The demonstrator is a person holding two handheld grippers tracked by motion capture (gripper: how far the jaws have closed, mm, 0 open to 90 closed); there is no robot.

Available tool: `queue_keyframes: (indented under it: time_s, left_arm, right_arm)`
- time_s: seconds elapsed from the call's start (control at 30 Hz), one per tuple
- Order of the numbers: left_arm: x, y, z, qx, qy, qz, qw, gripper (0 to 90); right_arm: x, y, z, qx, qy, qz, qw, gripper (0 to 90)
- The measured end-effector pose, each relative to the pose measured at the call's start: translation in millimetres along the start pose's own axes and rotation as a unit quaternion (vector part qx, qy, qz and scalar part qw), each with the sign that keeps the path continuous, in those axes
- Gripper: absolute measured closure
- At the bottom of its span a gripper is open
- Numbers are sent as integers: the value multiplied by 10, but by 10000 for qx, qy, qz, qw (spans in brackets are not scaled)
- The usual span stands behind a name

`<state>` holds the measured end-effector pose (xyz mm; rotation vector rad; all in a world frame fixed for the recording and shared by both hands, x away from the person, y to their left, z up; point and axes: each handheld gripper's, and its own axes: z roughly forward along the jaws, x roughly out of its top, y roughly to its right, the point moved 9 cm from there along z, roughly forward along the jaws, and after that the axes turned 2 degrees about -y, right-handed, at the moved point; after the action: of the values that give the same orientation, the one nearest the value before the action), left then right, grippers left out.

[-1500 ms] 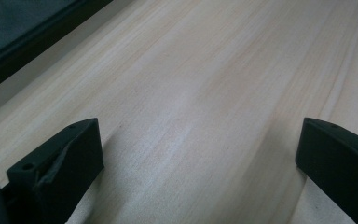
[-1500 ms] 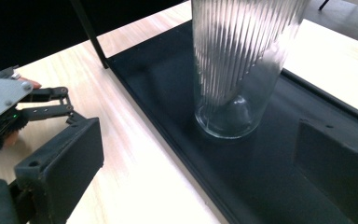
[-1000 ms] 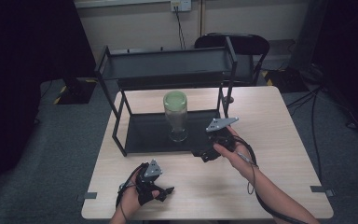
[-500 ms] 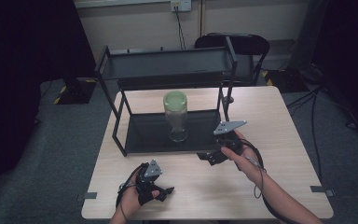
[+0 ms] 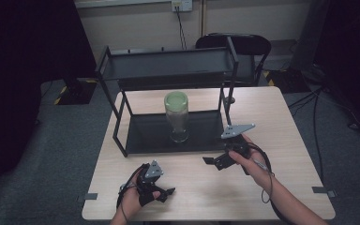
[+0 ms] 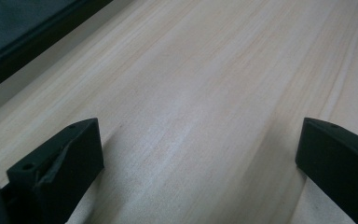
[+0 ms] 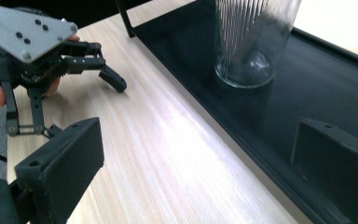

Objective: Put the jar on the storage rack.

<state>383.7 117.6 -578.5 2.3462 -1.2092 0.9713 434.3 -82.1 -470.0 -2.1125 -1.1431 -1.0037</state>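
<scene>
Your left gripper [image 5: 161,192] sits low on the wooden table [image 5: 197,187], near the front edge. Its two black jaws are spread wide apart, and there is nothing between them but bare wood. In the left gripper view the jaws look to rest right on the table top.

Your right gripper [image 5: 215,161] is farther back and to the right, just in front of the black rack [image 5: 168,140]. Its jaws are wide open too, and they hold nothing. They point toward the rack's bottom tray. In the right gripper view, one jaw is over the wood and the other is over the dark tray.

A tall glass jar [image 5: 176,117] with a green lid stands upright on the bottom tray, near the middle. It is near your right gripper but not touching it. No jaw is around the jar.

Your two grippers are apart from each other.
</scene>
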Motion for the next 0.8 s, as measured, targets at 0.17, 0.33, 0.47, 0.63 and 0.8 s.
queue_keyframes:
  time_s: [0.17,0.33,0.47,0.63,0.8]
  left_arm:
    - [0,0,0,0,1,-1,10000,0]
    - [0,0,0,0,1,-1,10000,0]
    - [0,0,0,0,1,1,10000,0]
    - [0,0,0,1,0,-1,10000,0]
    - [0,0,0,0,2,-2,10000,0]
  right_arm:
    - [-51,21,-65,31,17,35,10000,14]
    - [-122,49,-149,44,48,73,10000,14]
    - [-188,76,-212,41,65,116,9999,15]
    - [-265,105,-273,42,96,178,9998,15]
    - [-344,137,-323,8,91,195,9998,15]
